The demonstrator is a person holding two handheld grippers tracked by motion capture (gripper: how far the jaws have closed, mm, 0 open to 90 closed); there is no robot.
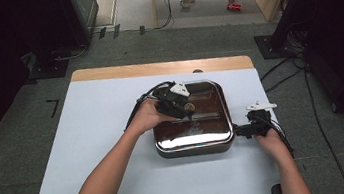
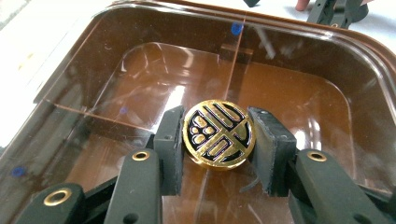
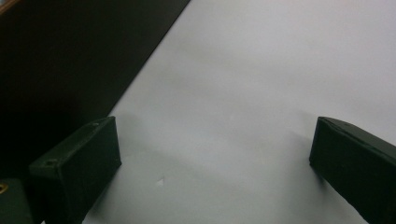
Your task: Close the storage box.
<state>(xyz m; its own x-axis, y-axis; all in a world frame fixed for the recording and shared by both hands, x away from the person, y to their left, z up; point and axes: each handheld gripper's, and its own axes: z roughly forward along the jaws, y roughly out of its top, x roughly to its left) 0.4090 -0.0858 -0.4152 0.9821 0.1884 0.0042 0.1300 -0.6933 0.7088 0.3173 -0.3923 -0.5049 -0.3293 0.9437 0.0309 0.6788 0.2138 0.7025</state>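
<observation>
Left gripper (image 2: 218,140) has its pads clamped on both sides of a round gold-and-black knob (image 2: 218,139), at the centre of a brown see-through lid (image 2: 116,84). In the high view that gripper (image 1: 183,109) hangs over the square pan (image 1: 194,147) mid-table, left hand (image 1: 148,116) coming in from about 8 o'clock of the pan. Lid covers the pan; can't tell if it's lifted off the rim. Right gripper (image 1: 239,131) sits at the pan's 3 o'clock edge, just beside the wall; contact unclear. Its own view: jaws wide apart, nothing between them, over the pale table cover (image 3: 261,93).
</observation>
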